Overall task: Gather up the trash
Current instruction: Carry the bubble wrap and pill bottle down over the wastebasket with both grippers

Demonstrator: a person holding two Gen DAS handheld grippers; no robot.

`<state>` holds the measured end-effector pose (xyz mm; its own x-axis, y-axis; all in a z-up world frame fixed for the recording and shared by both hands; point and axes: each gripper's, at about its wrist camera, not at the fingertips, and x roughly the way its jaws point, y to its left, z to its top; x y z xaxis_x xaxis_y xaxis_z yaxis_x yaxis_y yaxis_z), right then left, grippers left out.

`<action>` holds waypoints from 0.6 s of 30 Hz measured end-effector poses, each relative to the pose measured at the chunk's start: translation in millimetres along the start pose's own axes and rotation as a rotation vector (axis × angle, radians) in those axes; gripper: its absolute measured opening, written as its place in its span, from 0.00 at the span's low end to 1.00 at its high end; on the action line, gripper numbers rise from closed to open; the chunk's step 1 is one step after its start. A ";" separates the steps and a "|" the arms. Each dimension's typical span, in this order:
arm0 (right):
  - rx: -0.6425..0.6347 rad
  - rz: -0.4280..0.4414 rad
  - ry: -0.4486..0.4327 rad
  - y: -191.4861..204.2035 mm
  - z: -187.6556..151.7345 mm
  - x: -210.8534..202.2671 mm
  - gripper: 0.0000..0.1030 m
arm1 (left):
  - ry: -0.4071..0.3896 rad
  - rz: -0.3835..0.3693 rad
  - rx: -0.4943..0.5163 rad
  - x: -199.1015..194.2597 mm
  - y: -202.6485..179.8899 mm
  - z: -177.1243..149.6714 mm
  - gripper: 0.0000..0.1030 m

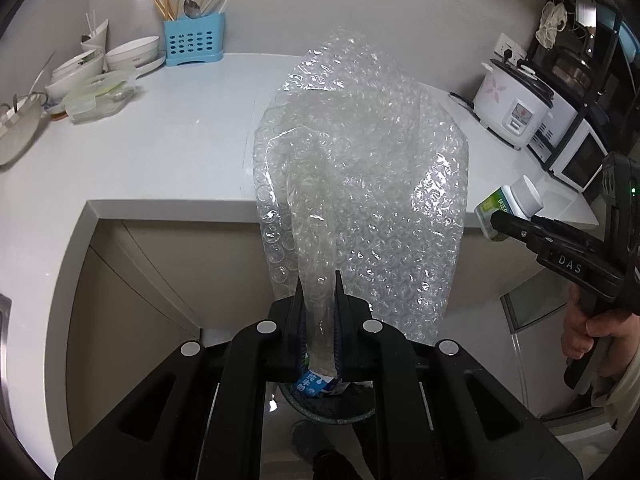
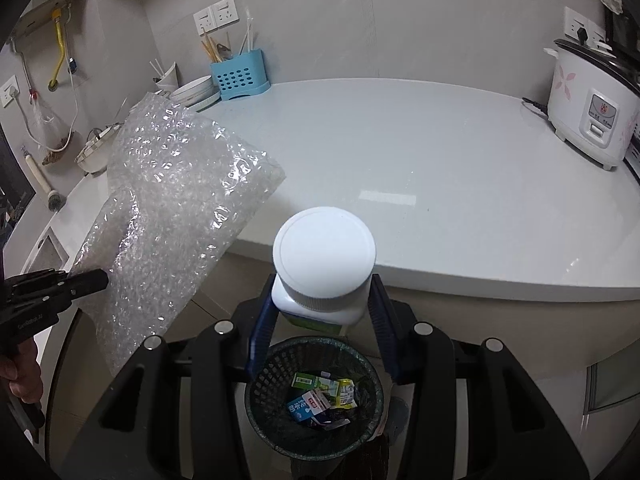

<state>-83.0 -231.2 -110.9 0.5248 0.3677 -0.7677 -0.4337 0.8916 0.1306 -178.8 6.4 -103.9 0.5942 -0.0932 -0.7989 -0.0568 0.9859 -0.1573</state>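
My left gripper [image 1: 318, 284] is shut on the lower edge of a big clear sheet of bubble wrap [image 1: 360, 168], which stands up in front of the lens; the same bubble wrap [image 2: 172, 220] shows at the left of the right wrist view. My right gripper [image 2: 324, 300] is shut on a white plastic bottle [image 2: 324, 264] with a white screw cap and a green label. From the left wrist view that bottle [image 1: 510, 208] hangs at the right, off the counter edge. Below both grippers stands a dark mesh bin [image 2: 314, 396] with several wrappers and cartons inside.
A white counter [image 2: 440, 160] spans both views. On it are a blue utensil holder [image 2: 237, 76], stacked bowls [image 1: 128, 54] and a rice cooker [image 2: 592, 108]. A microwave rack [image 1: 572, 136] stands at the far right. A hand [image 1: 592, 328] grips the right tool's handle.
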 end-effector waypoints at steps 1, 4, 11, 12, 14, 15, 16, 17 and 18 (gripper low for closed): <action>-0.002 0.003 0.008 1.1 -5.1 0.6 0.41 | 0.006 0.002 0.006 0.5 -0.9 -5.2 0.09; -0.002 0.007 0.034 2.4 -19.2 3.7 0.41 | 0.027 0.001 0.017 4.6 -2.3 -20.5 0.09; 0.013 0.003 0.089 2.2 -47.2 11.5 0.41 | 0.074 -0.025 0.026 19.2 -4.5 -53.1 0.09; 0.013 0.003 0.096 1.9 -51.2 13.2 0.41 | 0.080 -0.027 0.027 22.1 -4.1 -57.5 0.09; 0.014 0.001 0.112 0.1 -57.3 17.4 0.41 | 0.100 -0.026 0.025 30.7 -2.8 -68.8 0.09; 0.014 -0.002 0.121 -0.9 -60.4 19.9 0.41 | 0.107 -0.025 0.022 34.0 -1.9 -72.9 0.09; 0.015 -0.004 0.133 -1.7 -63.2 23.0 0.41 | 0.117 -0.022 0.016 38.1 -0.2 -77.7 0.09; 0.017 -0.001 0.141 -2.5 -65.3 25.6 0.41 | 0.125 -0.018 0.011 41.3 1.5 -81.6 0.09; 0.016 0.002 0.148 -2.8 -68.0 28.2 0.41 | 0.133 -0.014 0.003 44.5 3.6 -85.7 0.09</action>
<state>-116.9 -241.3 -175.6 0.4092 0.3276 -0.8516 -0.4227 0.8952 0.1413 -221.3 -6.1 -189.8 0.4837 -0.1246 -0.8663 -0.0468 0.9847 -0.1678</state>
